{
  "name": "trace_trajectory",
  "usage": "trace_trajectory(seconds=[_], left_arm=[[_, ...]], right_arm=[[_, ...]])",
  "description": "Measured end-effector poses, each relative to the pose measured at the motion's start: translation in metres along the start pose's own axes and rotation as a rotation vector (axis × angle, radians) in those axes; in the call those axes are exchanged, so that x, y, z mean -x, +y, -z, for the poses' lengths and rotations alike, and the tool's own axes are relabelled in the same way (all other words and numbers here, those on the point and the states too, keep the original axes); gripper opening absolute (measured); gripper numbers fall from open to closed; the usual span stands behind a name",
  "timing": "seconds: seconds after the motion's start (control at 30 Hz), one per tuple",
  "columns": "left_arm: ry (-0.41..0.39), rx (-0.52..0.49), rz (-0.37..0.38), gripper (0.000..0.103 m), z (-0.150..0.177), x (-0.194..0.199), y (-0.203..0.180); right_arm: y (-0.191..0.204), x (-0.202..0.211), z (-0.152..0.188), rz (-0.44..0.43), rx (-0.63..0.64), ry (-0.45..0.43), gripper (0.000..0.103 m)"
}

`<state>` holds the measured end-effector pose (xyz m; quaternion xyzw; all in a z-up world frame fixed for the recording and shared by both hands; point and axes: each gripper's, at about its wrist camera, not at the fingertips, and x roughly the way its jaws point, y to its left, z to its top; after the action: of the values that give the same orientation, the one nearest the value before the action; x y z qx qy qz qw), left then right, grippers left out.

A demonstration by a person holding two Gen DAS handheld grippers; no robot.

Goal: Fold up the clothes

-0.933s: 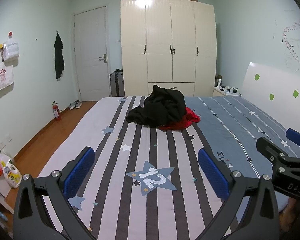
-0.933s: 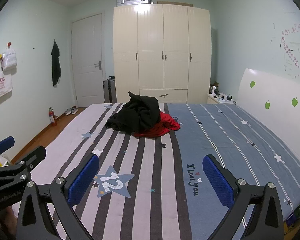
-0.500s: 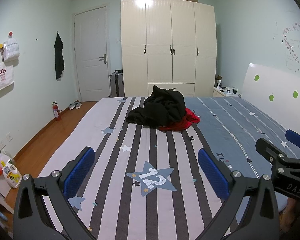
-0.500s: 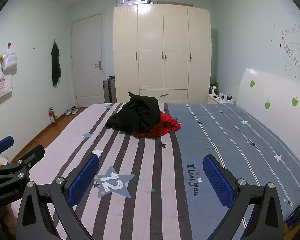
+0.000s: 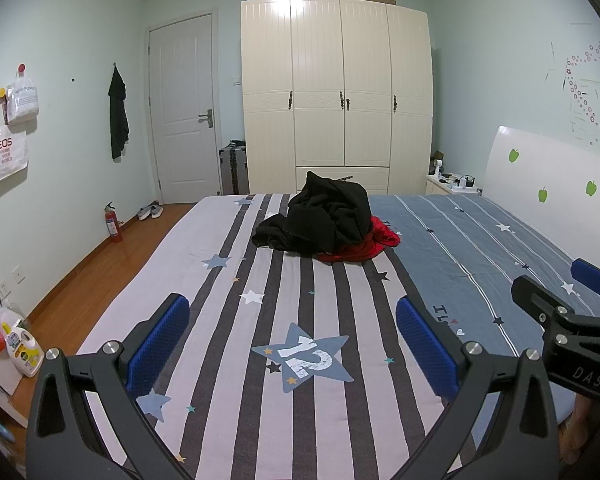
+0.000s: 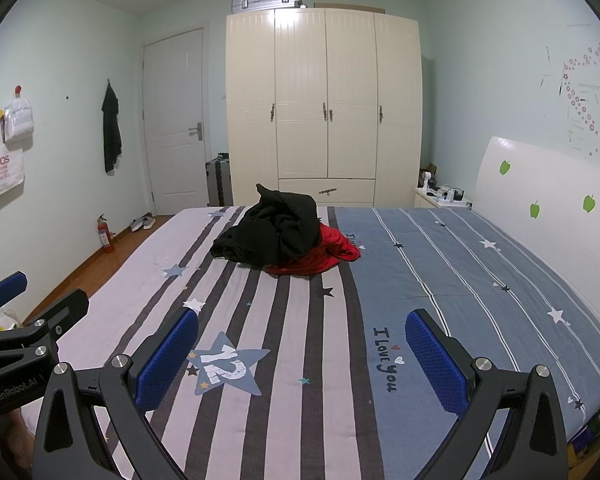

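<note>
Both tongs spread wide and holding nothing, over the near end of the bed.

The left tongs [image 5: 292, 344] hang level above the striped sheet [image 5: 228, 360], blue pads [image 5: 158, 344] far apart, touching nothing. The right tongs [image 6: 302, 354] sit just beside them, equally spread and level. Well ahead, at mid-bed, a black garment [image 6: 276, 230] lies crumpled on top of a red garment [image 6: 324, 256].

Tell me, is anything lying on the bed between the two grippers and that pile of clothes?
Nothing visible. Only bare striped bedsheet lies between the open left gripper, the open right gripper and the black garment heaped over the red garment.
</note>
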<state>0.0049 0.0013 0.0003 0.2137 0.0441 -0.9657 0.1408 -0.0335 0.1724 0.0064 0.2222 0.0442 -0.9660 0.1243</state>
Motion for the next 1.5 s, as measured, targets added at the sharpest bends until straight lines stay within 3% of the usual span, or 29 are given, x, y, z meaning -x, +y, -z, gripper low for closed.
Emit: trace_trajectory(seconds=[1.3, 1.5], left_arm=[[0.007, 0.006, -0.009, 0.102, -0.0011, 0.0025, -0.0021], [0.035, 0.032, 0.089, 0.102, 0.0038, -0.0034, 0.0026]], right_arm=[[0.0004, 0.0036, 0.0046, 0.012, -0.010, -0.004, 0.103], [-0.0024, 0.0010, 0.0095, 0.004, -0.015, 0.004, 0.103]])
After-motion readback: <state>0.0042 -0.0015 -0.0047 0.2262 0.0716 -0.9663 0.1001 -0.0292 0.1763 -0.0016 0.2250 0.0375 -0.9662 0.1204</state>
